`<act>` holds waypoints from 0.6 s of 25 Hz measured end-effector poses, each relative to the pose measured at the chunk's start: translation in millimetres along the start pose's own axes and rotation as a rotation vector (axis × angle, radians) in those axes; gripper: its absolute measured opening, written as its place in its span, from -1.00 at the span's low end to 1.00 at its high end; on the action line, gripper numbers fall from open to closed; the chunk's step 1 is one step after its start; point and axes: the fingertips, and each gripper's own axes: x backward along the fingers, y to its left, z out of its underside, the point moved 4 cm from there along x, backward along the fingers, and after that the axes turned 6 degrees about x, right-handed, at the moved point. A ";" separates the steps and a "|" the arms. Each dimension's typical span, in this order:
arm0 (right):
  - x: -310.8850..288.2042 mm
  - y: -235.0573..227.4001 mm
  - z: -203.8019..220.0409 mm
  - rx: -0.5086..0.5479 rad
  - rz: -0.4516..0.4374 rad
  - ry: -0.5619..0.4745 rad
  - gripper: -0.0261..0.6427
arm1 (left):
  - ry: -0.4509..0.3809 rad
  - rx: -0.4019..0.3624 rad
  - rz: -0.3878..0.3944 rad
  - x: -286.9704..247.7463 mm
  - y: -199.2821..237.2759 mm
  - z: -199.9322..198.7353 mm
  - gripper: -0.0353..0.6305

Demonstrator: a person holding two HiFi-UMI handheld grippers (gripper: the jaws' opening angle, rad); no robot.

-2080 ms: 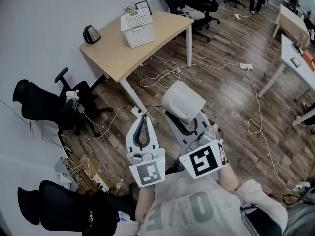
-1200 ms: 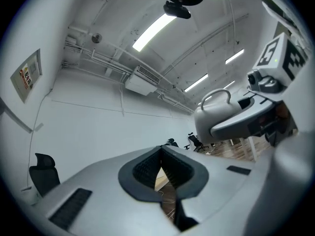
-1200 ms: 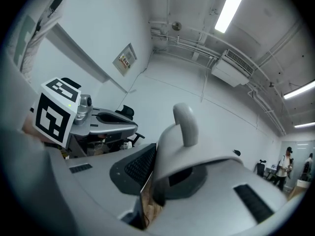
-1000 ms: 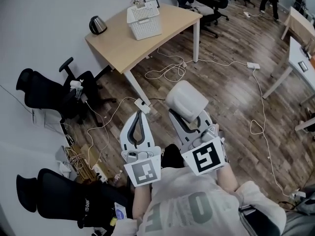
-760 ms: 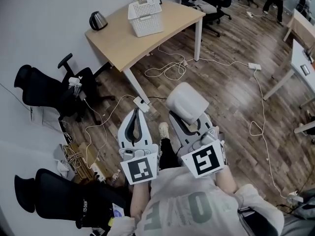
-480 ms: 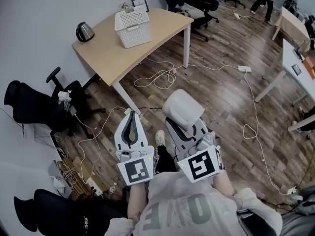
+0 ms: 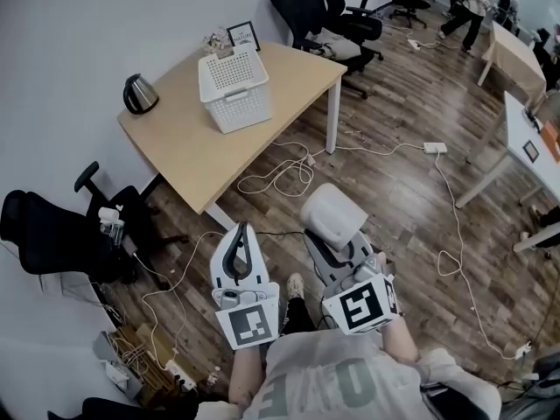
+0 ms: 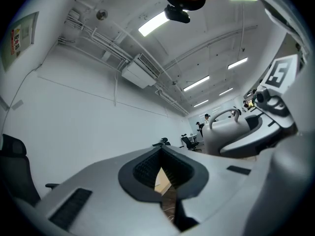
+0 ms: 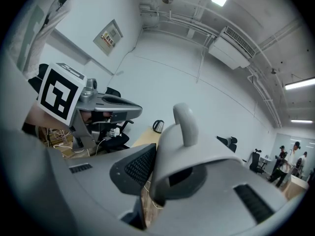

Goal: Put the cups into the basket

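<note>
Presently recorded, item by item.

Right hand-held gripper (image 7: 338, 250): clenched on a pale grey cup (image 7: 332, 218). The cup is pinched between the two jaws at the gripper's front end, and its handle (image 9: 185, 123) is turned up and away from the pads. Gripper and cup are held over the wooden floor (image 7: 398, 182), clear of any surface.

Left hand-held gripper (image 7: 241, 234): jaws brought together at the tips, with nothing gripped; only floor and table edge are seen through the hollow between the pads. It is held just beside the right hand-held gripper, on that gripper's left.

White slatted basket (image 7: 241, 108): set on the table (image 7: 179, 147), ahead of both hand-held grippers and well apart from them, more nearly in line with the left one. No cup can be made out inside it.

Dark kettle (image 7: 138, 94): stood on the same table, ahead and to the left of the left hand-held gripper, apart from the basket.

Loose cables (image 7: 280, 175): strewn on the floor between the table and the hand-held grippers.
</note>
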 end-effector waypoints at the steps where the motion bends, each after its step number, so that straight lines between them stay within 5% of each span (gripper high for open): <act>1: -15.9 -6.7 -2.7 -0.004 0.004 0.003 -0.79 | 0.005 -0.006 0.001 -11.6 10.7 1.0 -0.87; 15: -203.2 -39.6 -41.0 0.095 -0.017 -0.003 -0.79 | -0.032 0.007 0.016 -141.3 146.2 31.5 -0.87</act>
